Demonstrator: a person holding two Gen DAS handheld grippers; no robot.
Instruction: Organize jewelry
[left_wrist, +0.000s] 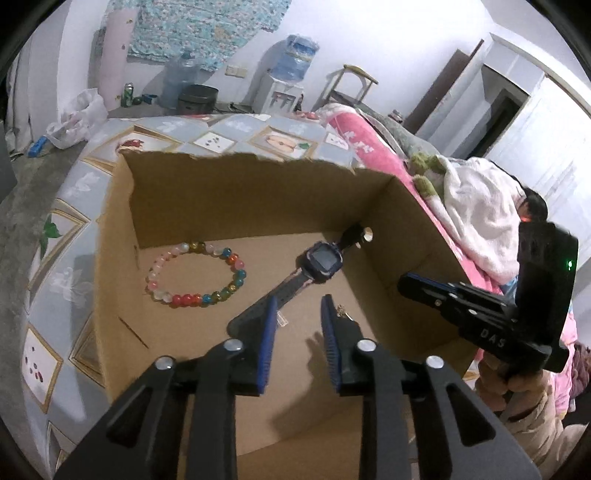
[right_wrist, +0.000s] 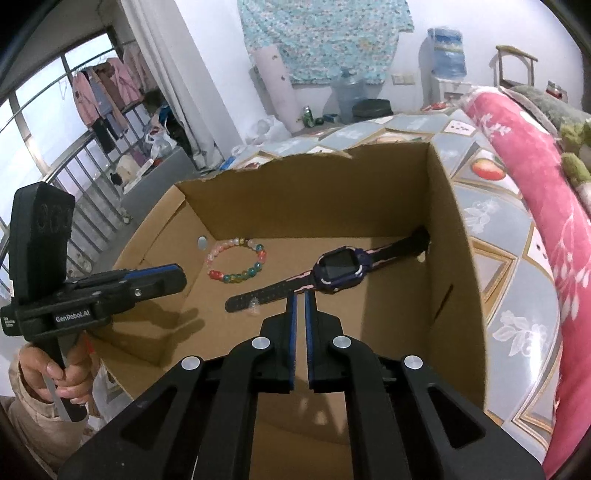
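Note:
An open cardboard box (left_wrist: 258, 192) holds a bracelet of coloured beads (left_wrist: 194, 275) at its back left. A dark blue watch (left_wrist: 321, 260) lies flat on the floor of the box, its strap running toward me. My left gripper (left_wrist: 298, 308) hangs over the near end of the strap, jaws apart and nothing between them. A small clear piece (left_wrist: 281, 320) lies by its left finger. In the right wrist view my right gripper (right_wrist: 300, 295) hovers just in front of the watch (right_wrist: 341, 269), its pads a narrow slit apart and holding nothing. The bracelet (right_wrist: 236, 262) lies beyond, to the left.
The box (right_wrist: 443, 229) stands on a grey-blue patterned cloth (left_wrist: 70, 206). A pink blanket (right_wrist: 524, 155) is heaped along its right side. Each gripper shows in the other's view: the right (left_wrist: 424, 288) over the box's right wall, the left (right_wrist: 162, 277) over the left wall.

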